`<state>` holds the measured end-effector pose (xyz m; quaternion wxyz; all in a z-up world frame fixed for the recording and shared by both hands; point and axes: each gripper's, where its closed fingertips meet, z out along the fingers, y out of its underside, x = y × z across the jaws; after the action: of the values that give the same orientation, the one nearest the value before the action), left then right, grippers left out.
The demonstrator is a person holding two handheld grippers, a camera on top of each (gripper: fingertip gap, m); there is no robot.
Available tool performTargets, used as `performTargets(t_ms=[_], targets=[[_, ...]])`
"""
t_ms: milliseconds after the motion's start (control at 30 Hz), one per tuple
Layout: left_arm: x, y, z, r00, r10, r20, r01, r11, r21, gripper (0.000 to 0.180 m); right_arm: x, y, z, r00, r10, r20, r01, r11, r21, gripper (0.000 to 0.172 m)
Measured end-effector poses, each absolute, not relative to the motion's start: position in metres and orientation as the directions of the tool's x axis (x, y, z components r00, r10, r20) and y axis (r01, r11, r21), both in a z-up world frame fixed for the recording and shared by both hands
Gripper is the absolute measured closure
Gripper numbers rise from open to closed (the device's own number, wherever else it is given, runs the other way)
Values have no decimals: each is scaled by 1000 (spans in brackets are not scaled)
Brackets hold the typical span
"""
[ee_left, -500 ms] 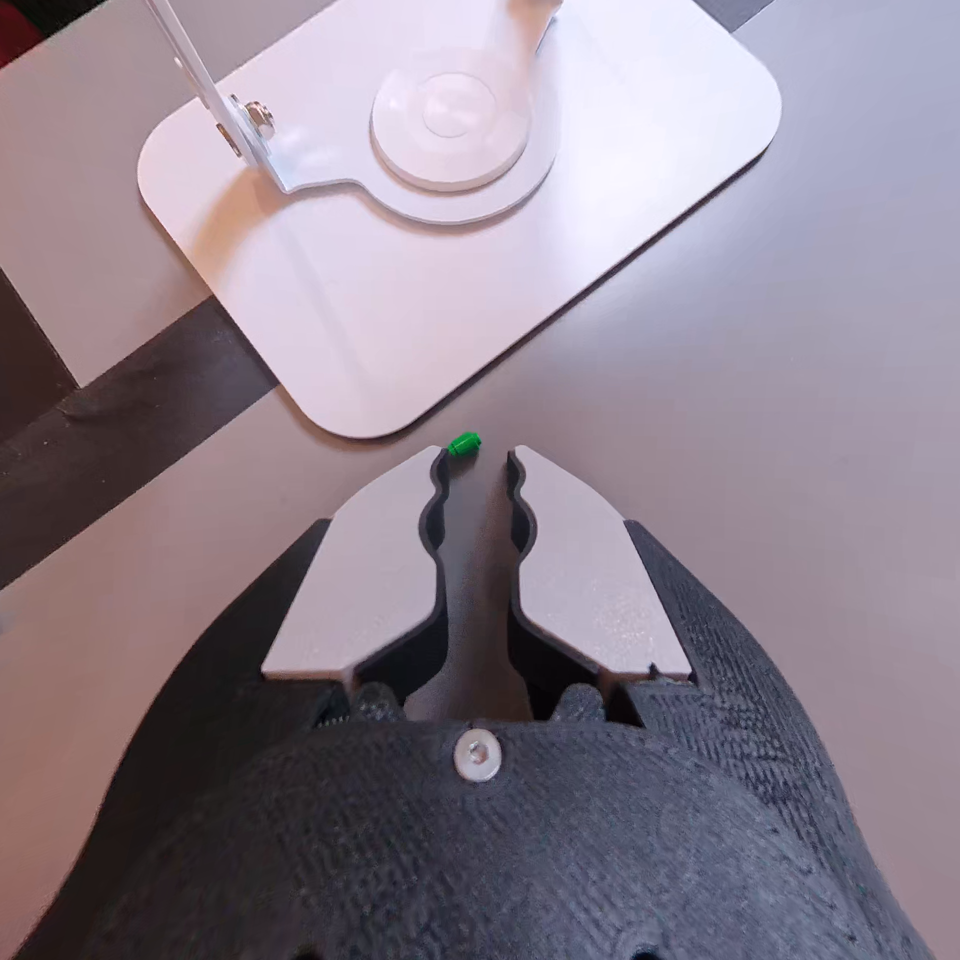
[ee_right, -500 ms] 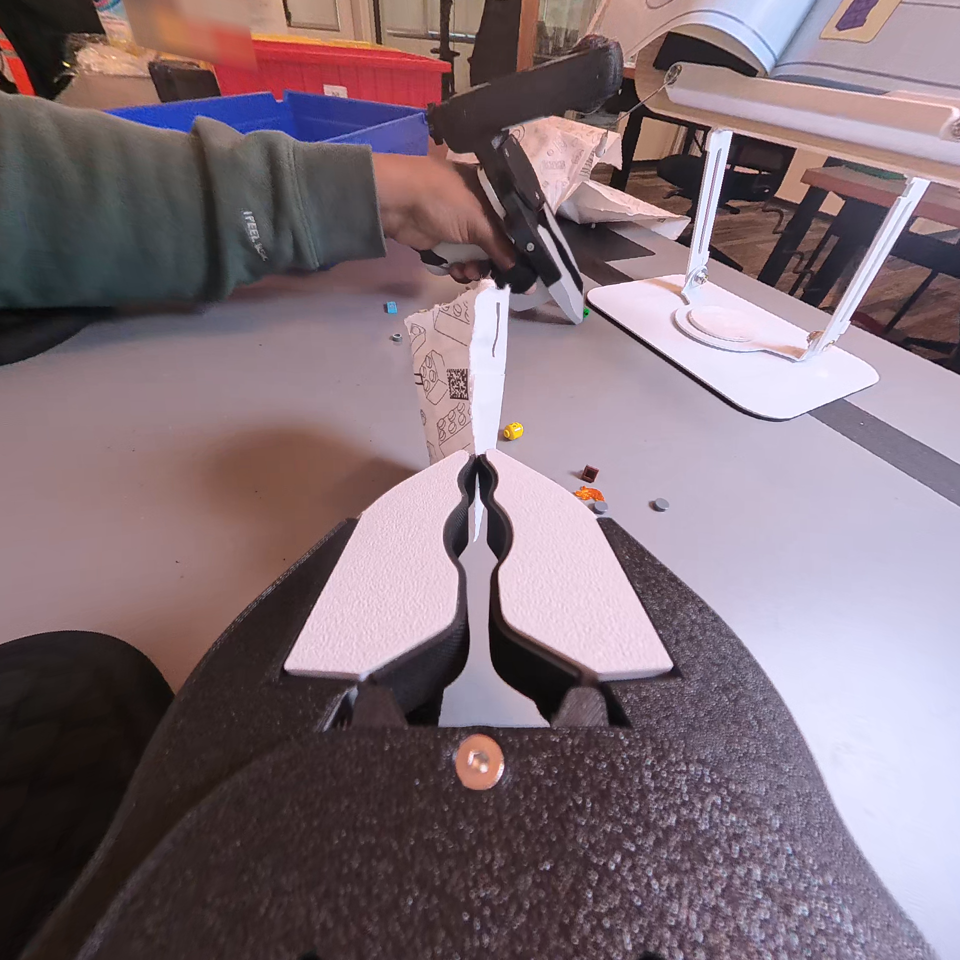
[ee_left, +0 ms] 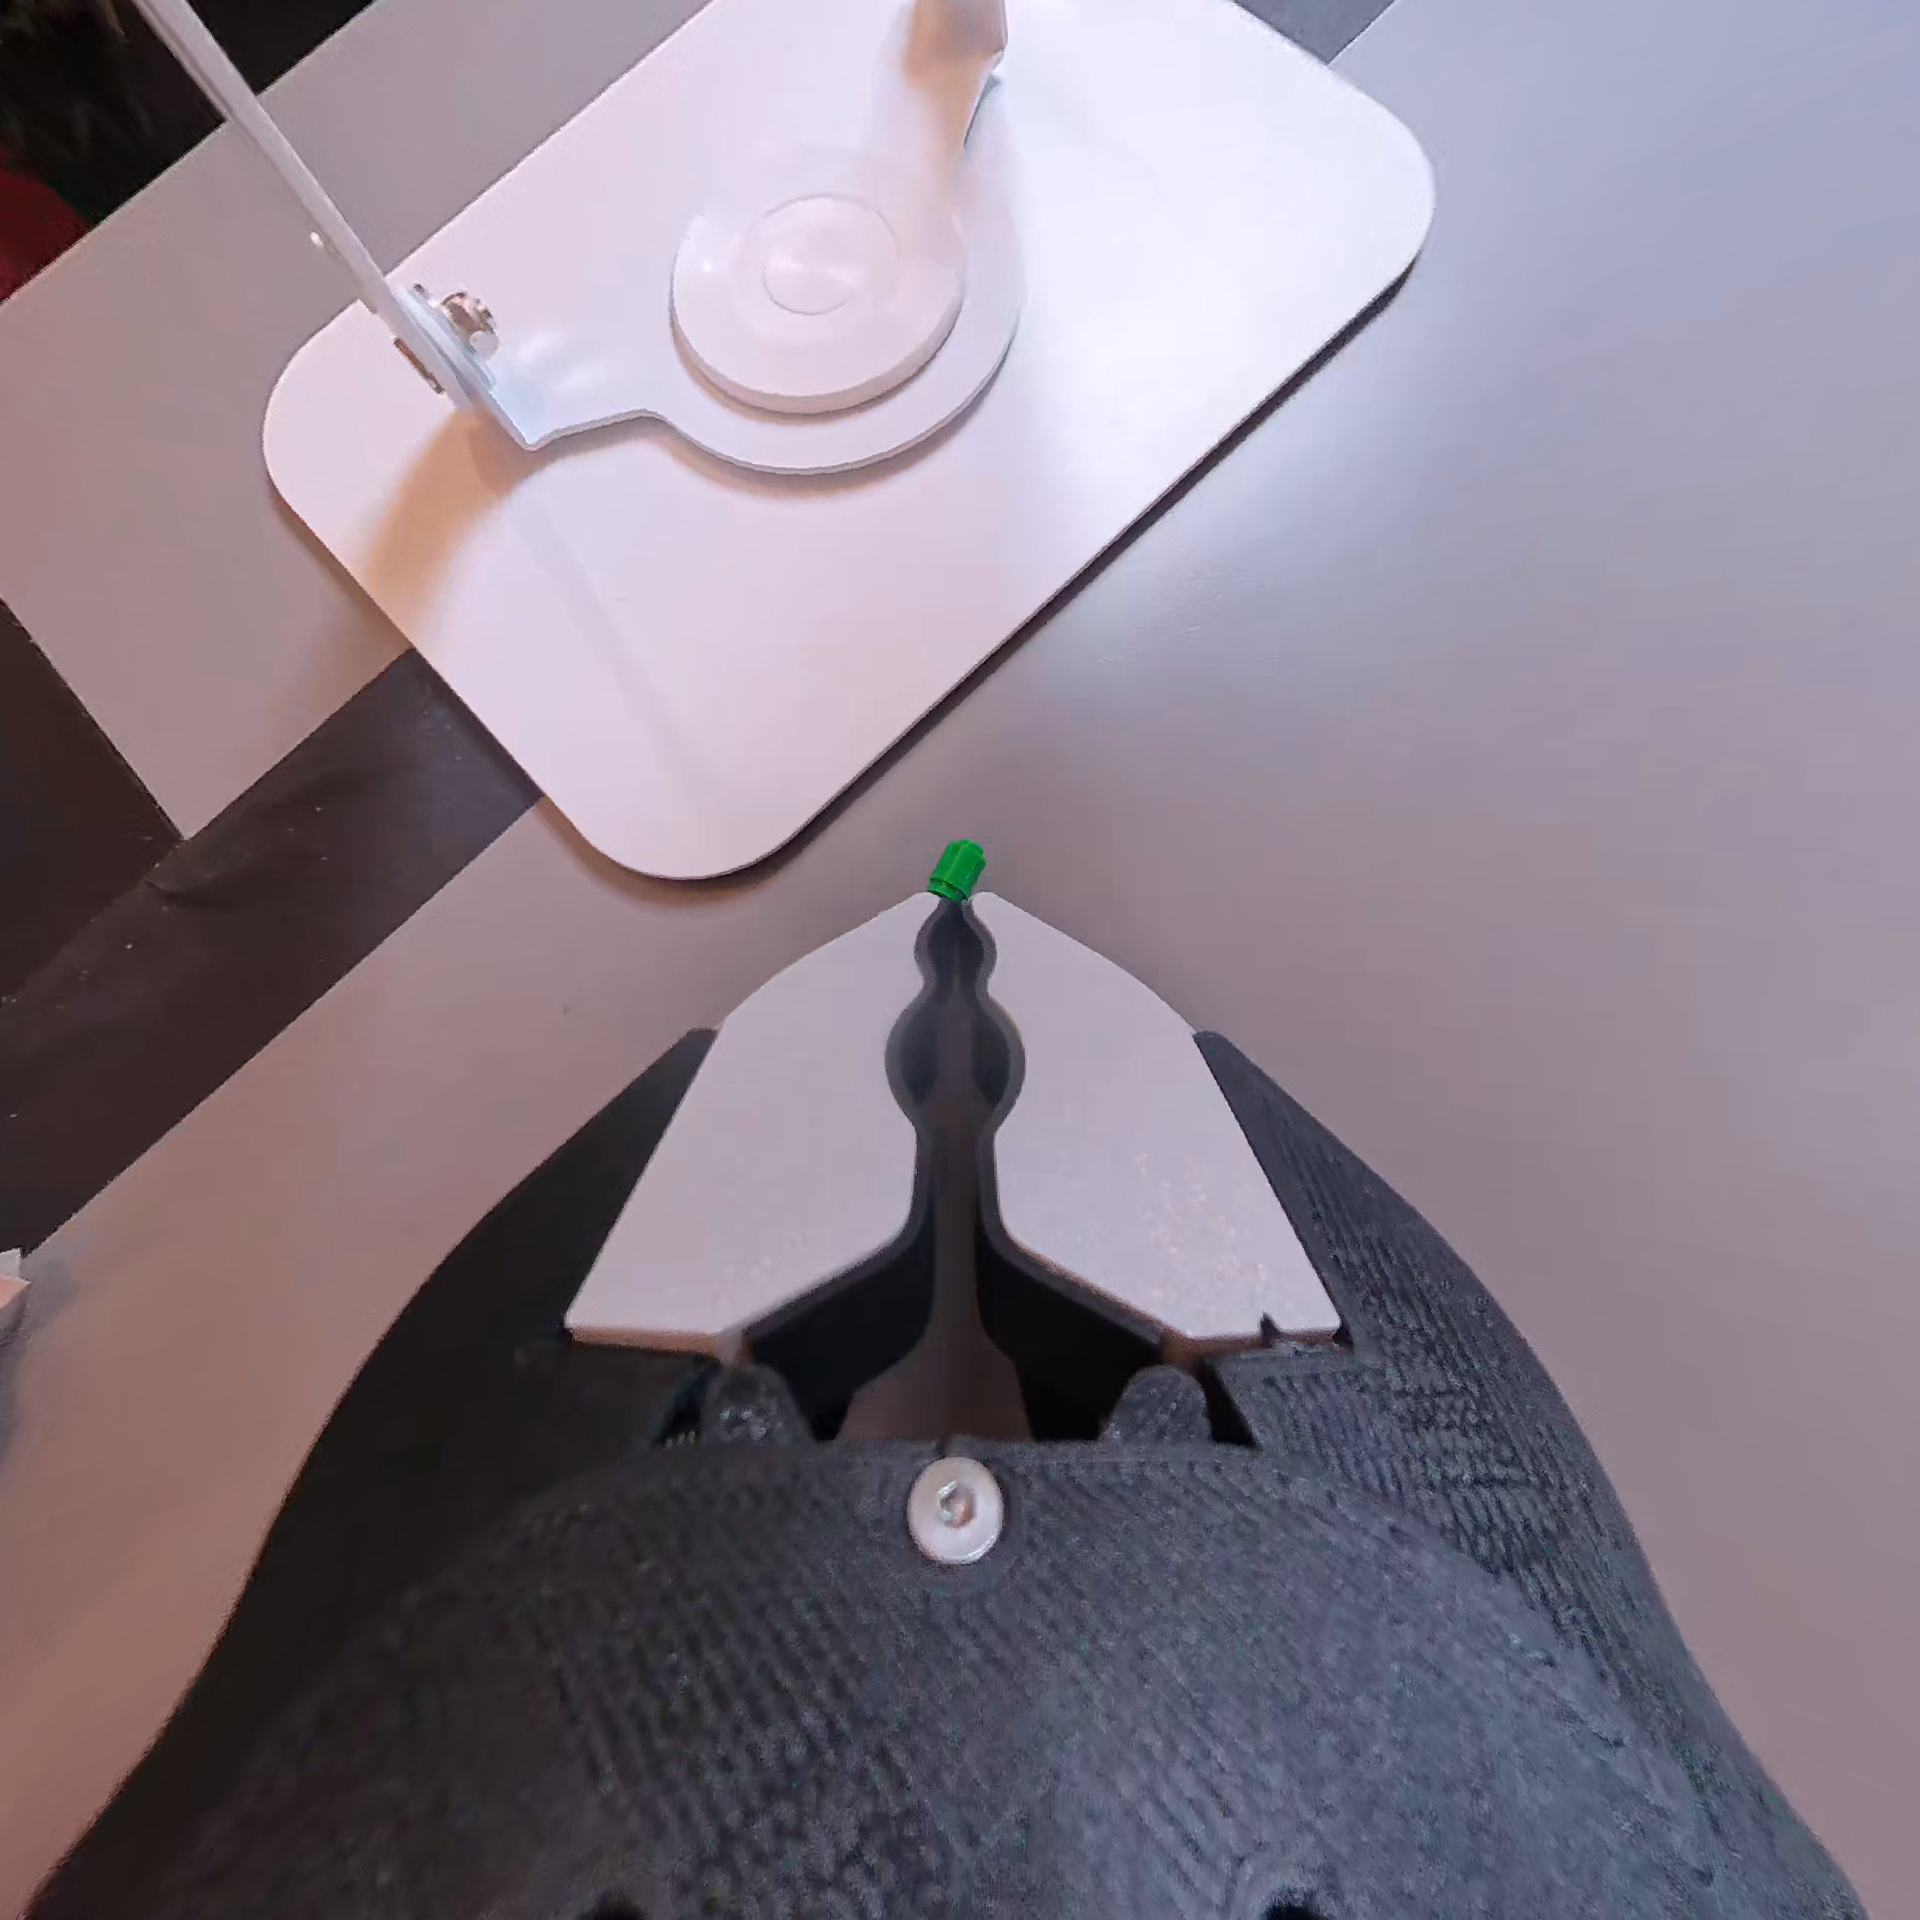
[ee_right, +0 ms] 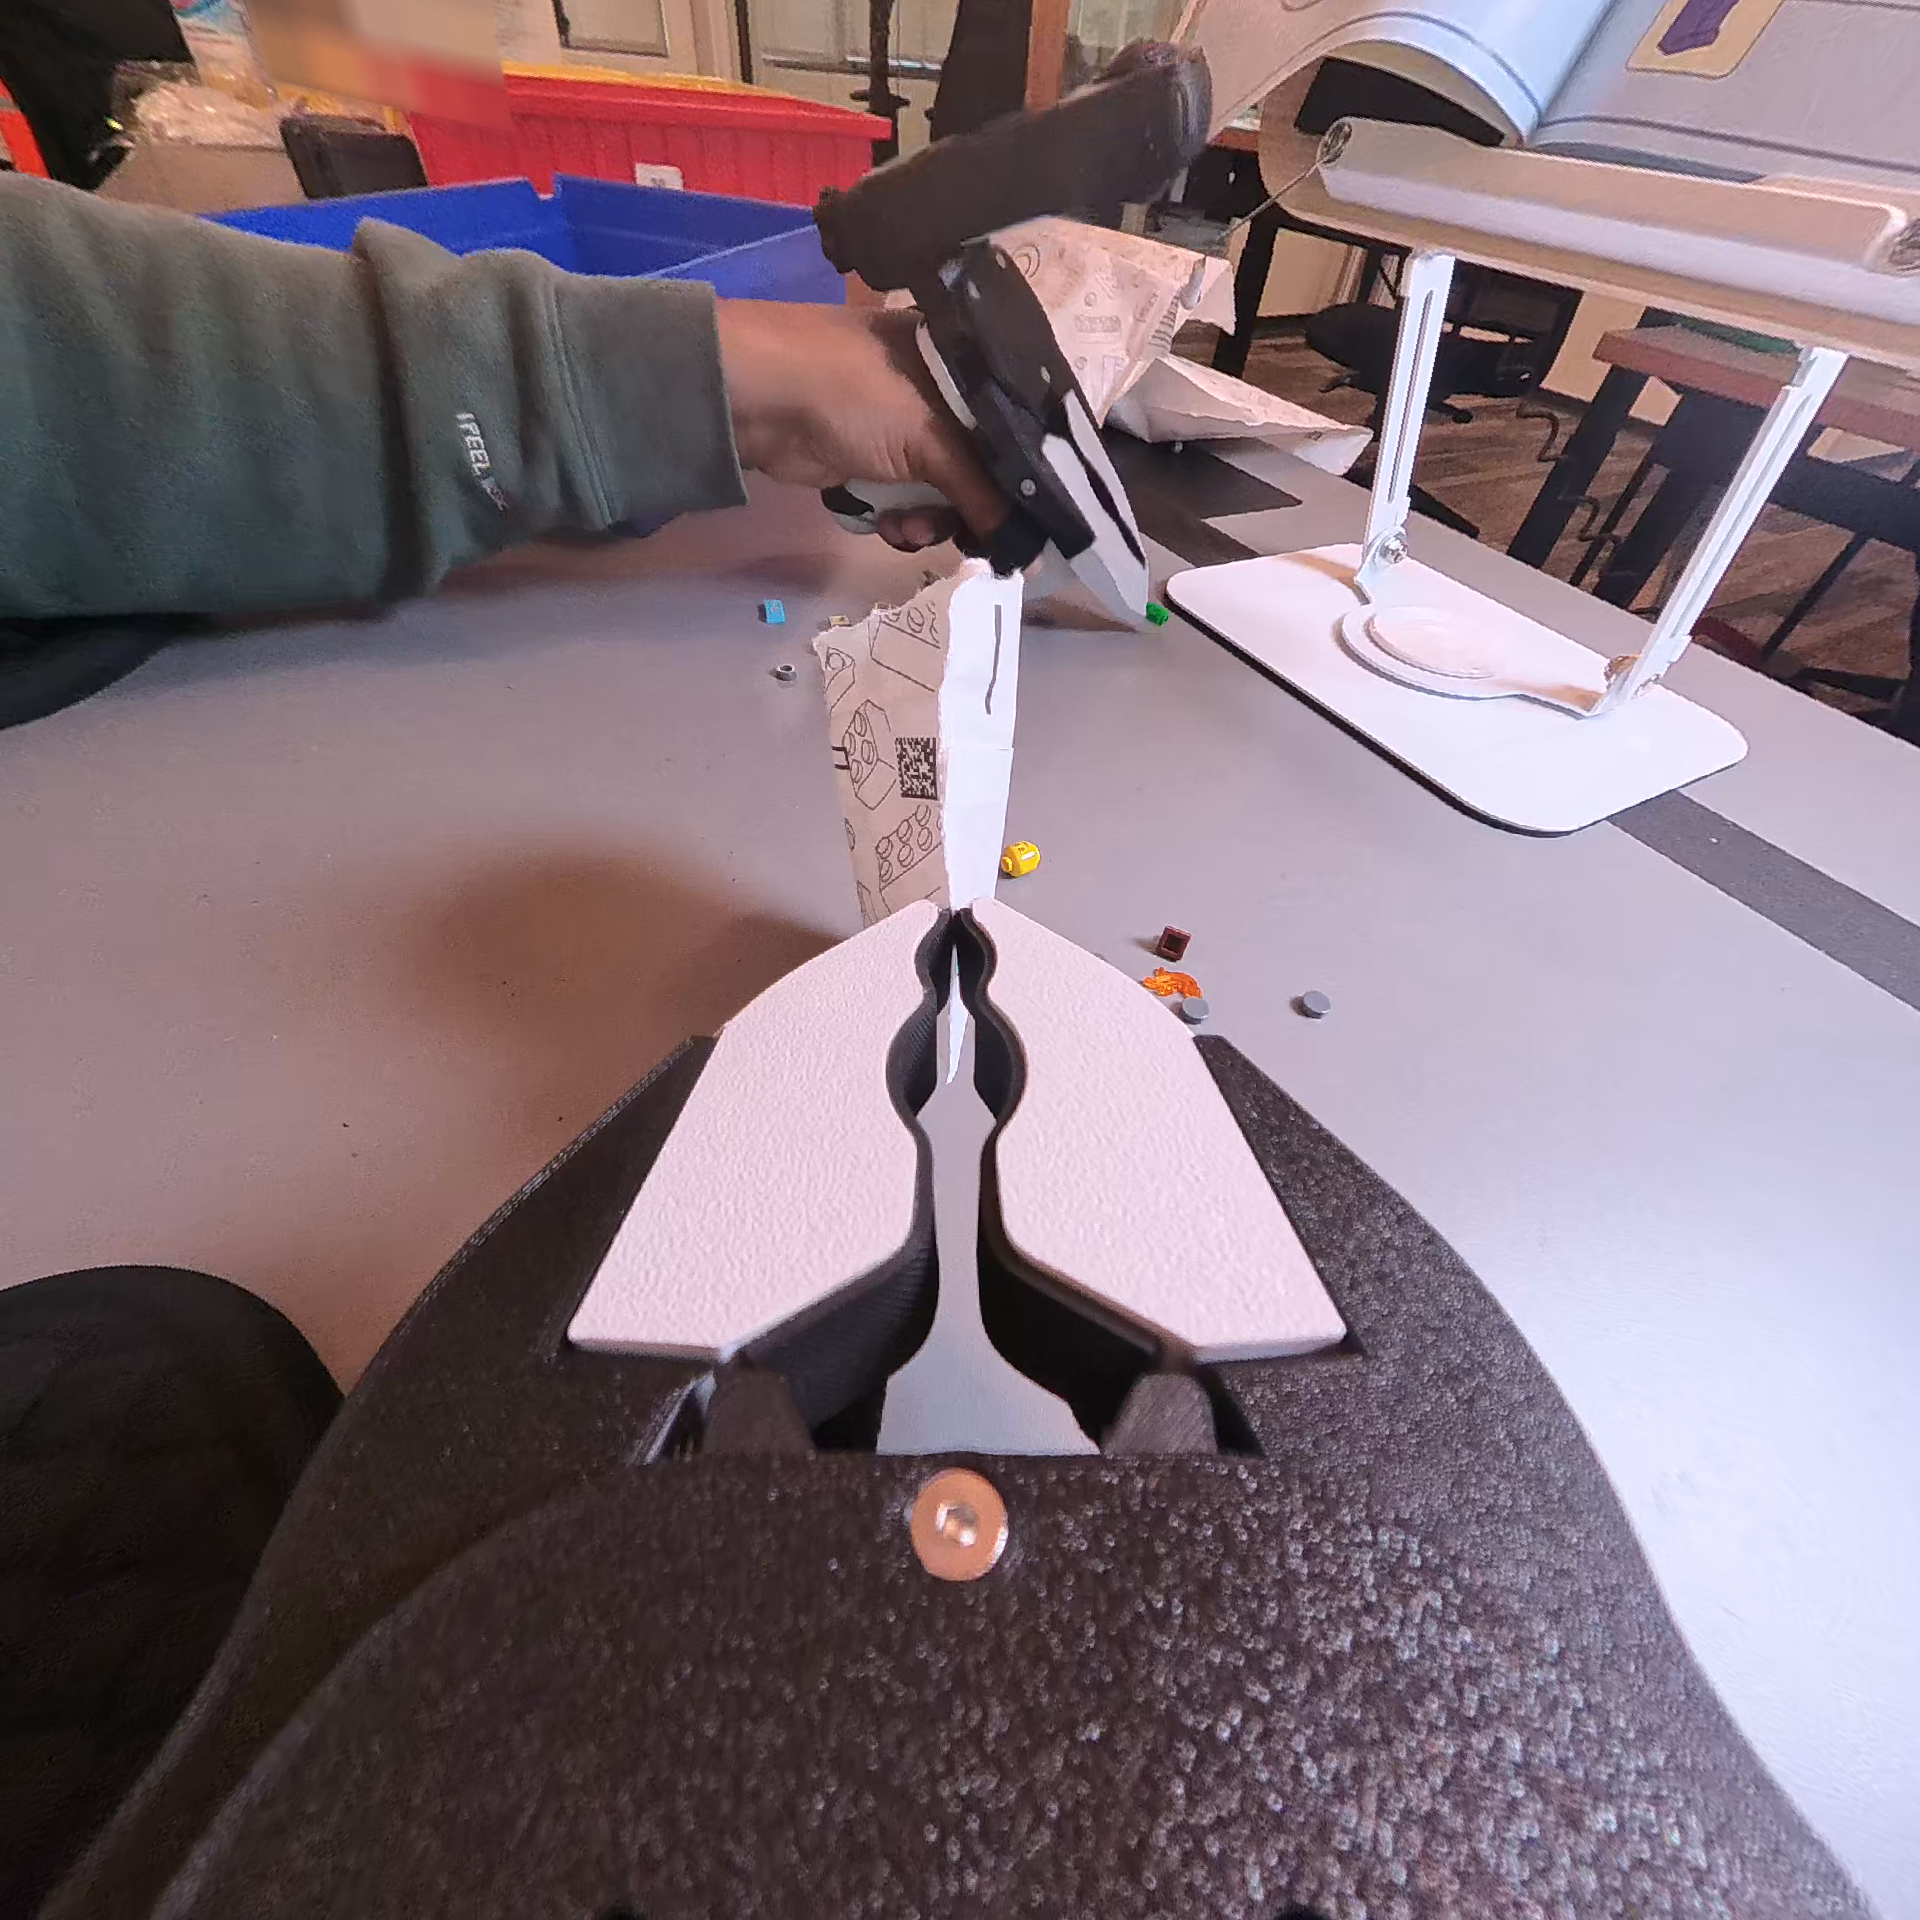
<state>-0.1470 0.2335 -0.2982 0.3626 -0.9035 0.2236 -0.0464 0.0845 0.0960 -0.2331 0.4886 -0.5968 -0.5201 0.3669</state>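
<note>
— What's in each claw?
— My left claw [ee_left: 957,902] pinches a tiny green stud [ee_left: 956,869] by its end, low over the grey surface [ee_left: 1558,727], just beside the white stand base [ee_left: 831,582].
— And the right claw [ee_right: 958,914]?
— Clamped on a torn printed paper bag [ee_right: 925,727]. I'd lift slowly; that grip looks shallow.

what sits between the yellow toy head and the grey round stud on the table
In the right wrist view, a small brown square piece and an orange translucent piece lie between the yellow toy head and the grey round stud.
</note>
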Motion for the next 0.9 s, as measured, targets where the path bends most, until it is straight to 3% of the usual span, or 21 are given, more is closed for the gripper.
performTargets(t_ms=[133,267,433,633,800,900], targets=[[-112,214,-265,817,-573,-60,-410,-506,-759,180,84,96,-233,190,979,74,265,21,-964,171],[-42,158,-206,613,-789,-37,-409,-276,-870,180,84,97,-233,192,979,67,261,15,-965,171],[12,106,-195,453,-880,-145,-514,-125,-849,179,84,96,-233,195,978,75,260,22,-965,171],[33,95,-224,404,-904,-136,-583,-140,-800,165,84,97,-232,204,976,73,253,19,-967,171],[-7,109,-203,520,-837,-173,-557,-177,-812,163,85,98,-231,201,978,56,244,5,-970,171],[-69,111,-223,610,-769,-192,-650,-347,-676,161,85,98,-231,198,978,58,246,8,-969,171]])
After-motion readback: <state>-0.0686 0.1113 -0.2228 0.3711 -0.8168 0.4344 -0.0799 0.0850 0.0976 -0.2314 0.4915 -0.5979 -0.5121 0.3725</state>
